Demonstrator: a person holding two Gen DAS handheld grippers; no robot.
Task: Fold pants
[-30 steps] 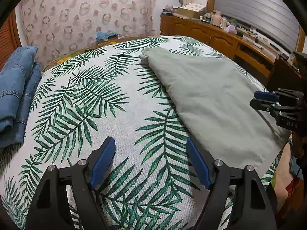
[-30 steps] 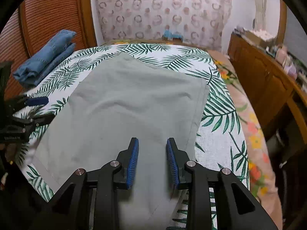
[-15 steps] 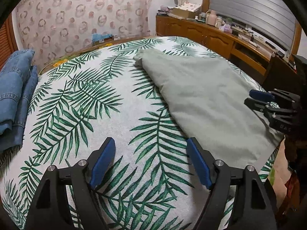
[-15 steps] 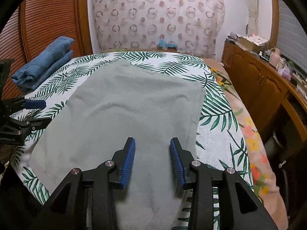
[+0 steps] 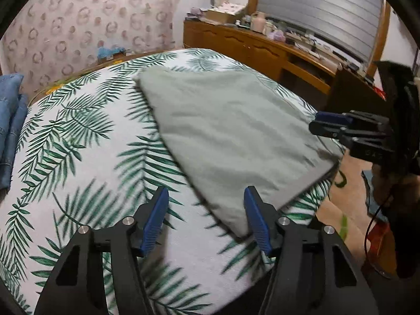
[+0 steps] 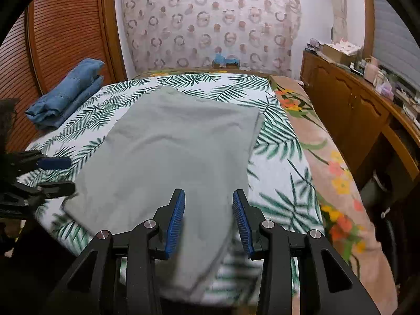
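Note:
Grey-green pants (image 5: pixel 231 128) lie flat on the palm-leaf bedspread (image 5: pixel 78 157), also in the right wrist view (image 6: pixel 173 155). My left gripper (image 5: pixel 206 220) is open, just above the bed at the pants' near left corner; its right finger (image 5: pixel 256 220) is over the cloth edge. My right gripper (image 6: pixel 208 218) is open over the pants' near end, with cloth between its fingers but not pinched. Each gripper shows in the other's view: the right (image 5: pixel 338 128) and the left (image 6: pixel 52 173).
Folded blue jeans (image 6: pixel 65 94) lie at the bed's far left, also in the left wrist view (image 5: pixel 10 120). A wooden sideboard (image 6: pixel 354 105) with clutter runs along the right. A patterned headboard (image 6: pixel 210 23) stands behind the bed. A floral sheet (image 6: pixel 328 162) shows at the bed's right edge.
My left gripper has swung right to the pants' near corner and narrowed a little. My right gripper has opened wider and drawn back toward the pants' near end.

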